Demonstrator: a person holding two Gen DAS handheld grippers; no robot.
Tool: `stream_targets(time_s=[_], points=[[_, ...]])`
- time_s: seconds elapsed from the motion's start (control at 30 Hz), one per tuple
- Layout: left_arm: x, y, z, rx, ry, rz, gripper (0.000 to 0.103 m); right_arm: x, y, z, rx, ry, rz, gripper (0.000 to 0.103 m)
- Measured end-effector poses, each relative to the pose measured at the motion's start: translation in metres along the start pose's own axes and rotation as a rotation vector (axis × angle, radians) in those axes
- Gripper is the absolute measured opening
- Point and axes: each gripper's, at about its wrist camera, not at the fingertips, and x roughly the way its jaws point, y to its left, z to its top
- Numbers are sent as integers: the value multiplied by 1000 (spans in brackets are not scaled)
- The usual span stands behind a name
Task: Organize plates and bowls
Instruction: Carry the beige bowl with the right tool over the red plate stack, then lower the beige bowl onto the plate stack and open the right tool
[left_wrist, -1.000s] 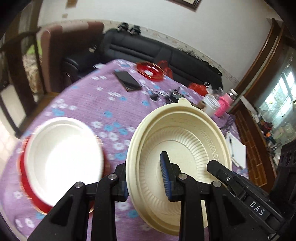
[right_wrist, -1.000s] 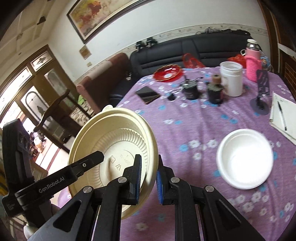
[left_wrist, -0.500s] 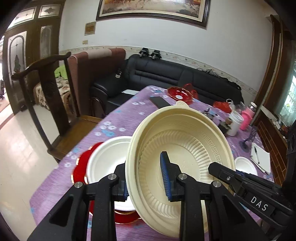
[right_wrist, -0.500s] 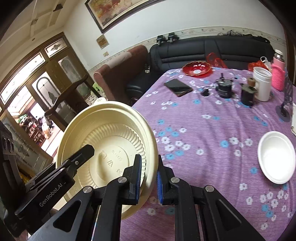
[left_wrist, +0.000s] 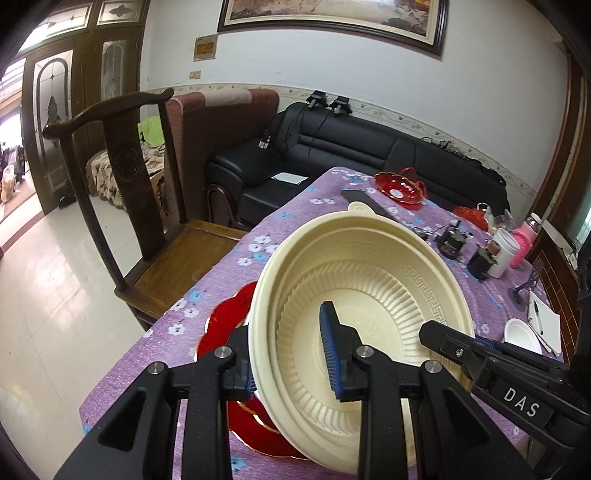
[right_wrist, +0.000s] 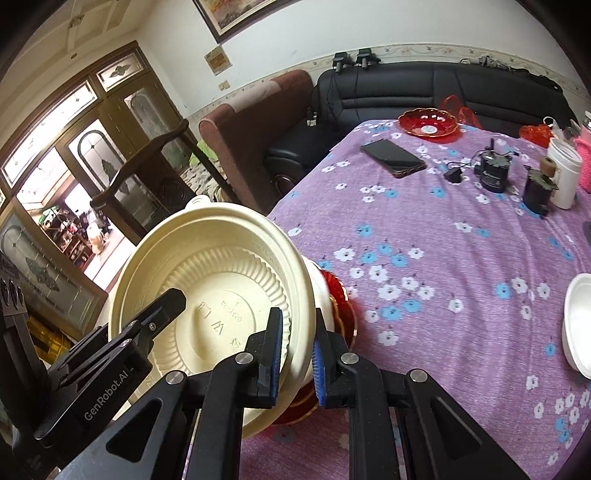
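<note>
- Left gripper (left_wrist: 290, 363): fingers clamped on the near rim of the cream bowl (left_wrist: 369, 295), one pad outside, one inside.
- Cream bowl: held tilted above the red plate (left_wrist: 225, 317) at the table's 7 o'clock corner.
- Right gripper (right_wrist: 295, 360): fingers pinched narrow on the same bowl's opposite rim.
- Something white, probably a bowl, sits under it on the red plate; mostly hidden.
- Small white bowl (right_wrist: 578, 325): on the purple tablecloth (right_wrist: 443, 236), at 3 o'clock, well apart.

matt ribbed cream plastic bowl (left_wrist: 369, 295), glossy red plate (left_wrist: 221, 321), printed purple cloth (right_wrist: 443, 258)
</note>
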Motion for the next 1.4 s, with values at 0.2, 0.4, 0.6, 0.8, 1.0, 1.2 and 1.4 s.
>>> stream_targets(time_s=[0.2, 0.4, 0.6, 0.8, 1.0, 1.2, 1.4], points=[[19, 15, -2, -17, 52, 0, 27, 17, 10, 2, -22, 23, -27, 16], [37, 20, -4, -8, 93, 27, 27, 39, 10, 2, -17, 61, -52, 16], [48, 27, -8, -14, 123, 37, 28, 52, 6, 2, 1, 88, -61, 16], [51, 30, -8, -27, 125, 38, 31, 55, 4, 3, 4, 84, -77, 16], [39, 39, -4, -63, 90, 41, 44, 56, 9, 2, -45, 56, -140, 16], [24, 47, 2, -105, 31, 33, 58, 56, 11, 2, -56, 34, -155, 23], [15, 48, 4, -113, 12, 18, 59, 56, 10, 6, -50, 12, -145, 51]])
